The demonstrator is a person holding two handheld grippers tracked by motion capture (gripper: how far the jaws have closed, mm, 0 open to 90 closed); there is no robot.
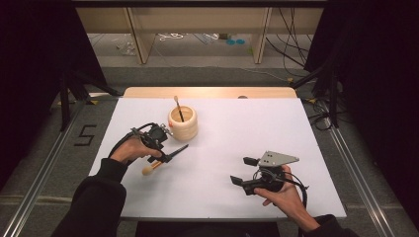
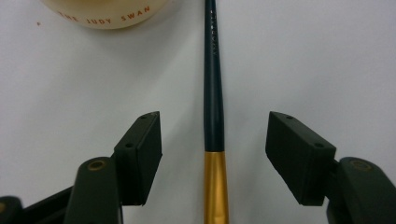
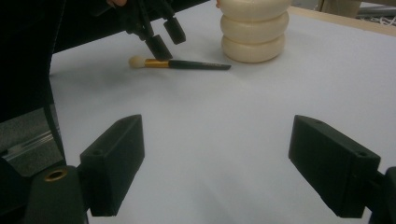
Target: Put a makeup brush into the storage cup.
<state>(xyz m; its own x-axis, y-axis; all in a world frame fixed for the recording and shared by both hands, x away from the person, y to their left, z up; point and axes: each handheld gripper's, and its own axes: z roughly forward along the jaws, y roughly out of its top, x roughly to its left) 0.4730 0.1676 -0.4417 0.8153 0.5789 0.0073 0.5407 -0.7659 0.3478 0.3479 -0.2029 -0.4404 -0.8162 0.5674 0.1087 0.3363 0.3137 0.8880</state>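
- On the white desk (image 1: 222,163), at about 8 o'clock from the cream ribbed holder (image 1: 183,123), lies a makeup brush (image 1: 163,160), flat and not yet lifted.
- One brush (image 1: 178,109) already stands in the holder; judging by that, the lying one probably goes in next.
- Left gripper (image 2: 214,140) hovers over the handle, fingers (image 2: 140,154) spread on either side, gripping nothing.
- Right gripper (image 1: 247,173) rests at 4 o'clock, well apart, fingers (image 3: 114,163) wide open and empty.

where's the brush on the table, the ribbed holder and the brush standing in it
makeup brush (image 3: 187,64), right gripper view, on its dark handle
ribbed holder (image 1: 183,129), high view, on its front wall
standing brush (image 1: 178,109), high view, on its shaft above the rim
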